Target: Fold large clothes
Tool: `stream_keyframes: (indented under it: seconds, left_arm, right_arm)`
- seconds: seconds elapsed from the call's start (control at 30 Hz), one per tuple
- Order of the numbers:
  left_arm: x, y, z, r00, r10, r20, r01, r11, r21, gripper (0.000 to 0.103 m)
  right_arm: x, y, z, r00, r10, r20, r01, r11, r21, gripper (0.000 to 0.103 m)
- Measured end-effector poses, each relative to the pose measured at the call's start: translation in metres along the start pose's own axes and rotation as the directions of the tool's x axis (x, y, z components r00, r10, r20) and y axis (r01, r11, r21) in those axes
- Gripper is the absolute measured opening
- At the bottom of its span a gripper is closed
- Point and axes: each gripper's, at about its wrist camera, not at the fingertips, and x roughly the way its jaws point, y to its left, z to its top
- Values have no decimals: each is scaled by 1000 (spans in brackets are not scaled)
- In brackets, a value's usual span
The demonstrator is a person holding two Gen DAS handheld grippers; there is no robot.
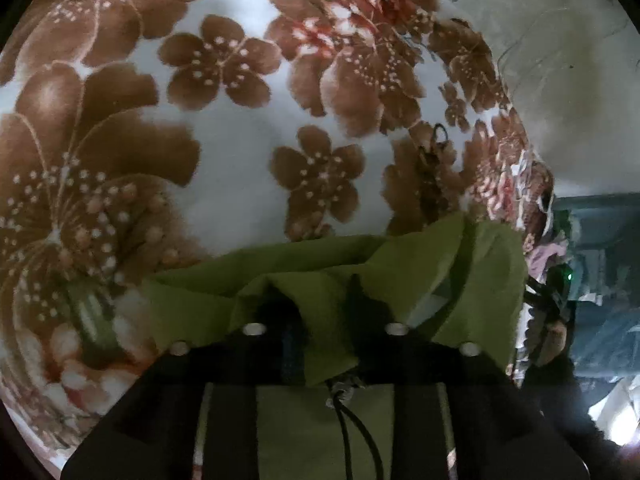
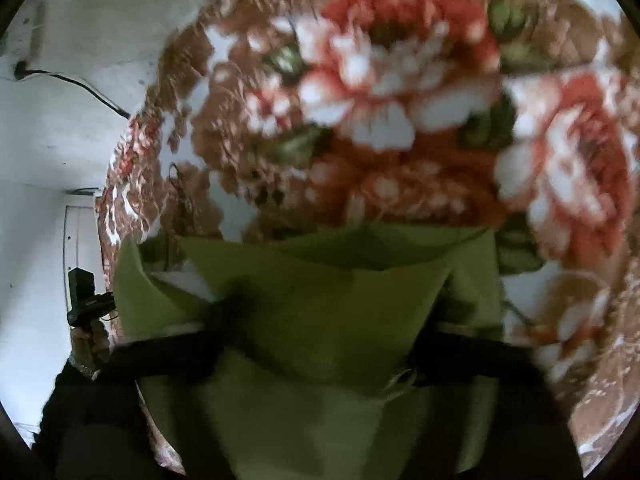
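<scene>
Item: green garment (image 1: 420,280), large, lying bunched on a flowered blanket (image 1: 224,152), a folded layer turned up over its near part.

Left tongs (image 1: 320,312): fingers a little apart, a pleat of green cloth and a black drawstring (image 1: 352,420) lying between them; whether the pads pressed the cloth could not be told.

Right tongs (image 2: 320,320): fingers spread wide to either side of the cloth, nothing pinched; picture blurred.

Surroundings: pale wall (image 1: 560,80) beyond the blanket's edge.

Risks, as judged:
- The raised fold looked loose; with the right side unheld it could slump and open, leaving an uneven edge.
- The drawstring lay close to the left fingers and could catch on them, dragging the cloth askew when the tongs drew off.
- The plush blanket could cling to the garment and pull wrinkles into the fold.
</scene>
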Motion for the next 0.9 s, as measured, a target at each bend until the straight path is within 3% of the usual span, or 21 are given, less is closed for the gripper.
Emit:
stream_keyframes:
  seconds: [0.1, 0.17, 0.3, 0.4, 0.47, 0.53, 0.57, 0.63, 0.67, 0.7, 0.73, 0.8, 0.83, 0.9]
  left_arm:
    - [-13, -4, 2, 1000, -11, 4, 11, 1000, -29, 38]
    - [-22, -6, 3, 1000, -10, 5, 10, 998, -61, 54]
    - [-37, 4, 3, 1000, 4, -12, -6, 974, -227, 84]
    - [-65, 2, 3, 997, 68, 40, -55, 962, -267, 89]
    - [-84, -3, 1, 990, 101, 96, -71, 960, -271, 90]
    - [-106, -38, -9, 973, 151, 174, -124, 979, -160, 90]
    - [-109, -59, -18, 965, 168, 201, -154, 984, -86, 91]
    - [-109, -109, -47, 925, 225, 307, -260, 963, 77, 97]
    - [-102, -136, -68, 890, 262, 373, -337, 929, 154, 97]
    - [-94, -153, -83, 866, 276, 417, -386, 899, 205, 97]
    - [-77, -179, -109, 825, 292, 483, -462, 842, 279, 98]
    - [-37, -209, -160, 778, 287, 559, -541, 758, 365, 98]
    - [-22, -216, -175, 776, 277, 566, -545, 747, 381, 98]
    - [23, -213, -201, 792, 291, 537, -540, 744, 393, 98]
  right_arm:
    - [-24, 2, 3, 998, -28, 51, 29, 999, -21, 98]
    - [-42, 1, 6, 994, -57, 90, 60, 998, -29, 98]
    - [-72, 15, 4, 972, -135, 193, 147, 988, -45, 98]
    - [-85, 52, -9, 944, -207, 258, 249, 958, -144, 98]
    - [-81, 95, -31, 921, -248, 300, 329, 908, -259, 98]
    - [-74, 131, -56, 905, -271, 327, 386, 846, -367, 98]
    - [-66, 158, -77, 884, -294, 362, 440, 786, -436, 98]
    - [-46, 202, -120, 827, -325, 459, 546, 660, -517, 98]
    - [-39, 213, -134, 811, -324, 487, 568, 637, -521, 98]
    - [-29, 223, -149, 804, -318, 503, 575, 631, -520, 98]
    - [-14, 230, -164, 807, -318, 498, 570, 642, -513, 98]
    - [15, 226, -179, 817, -349, 460, 558, 679, -477, 98]
    - [27, 222, -183, 823, -362, 437, 551, 694, -463, 98]
    - [56, 204, -195, 810, -418, 412, 576, 700, -422, 98]
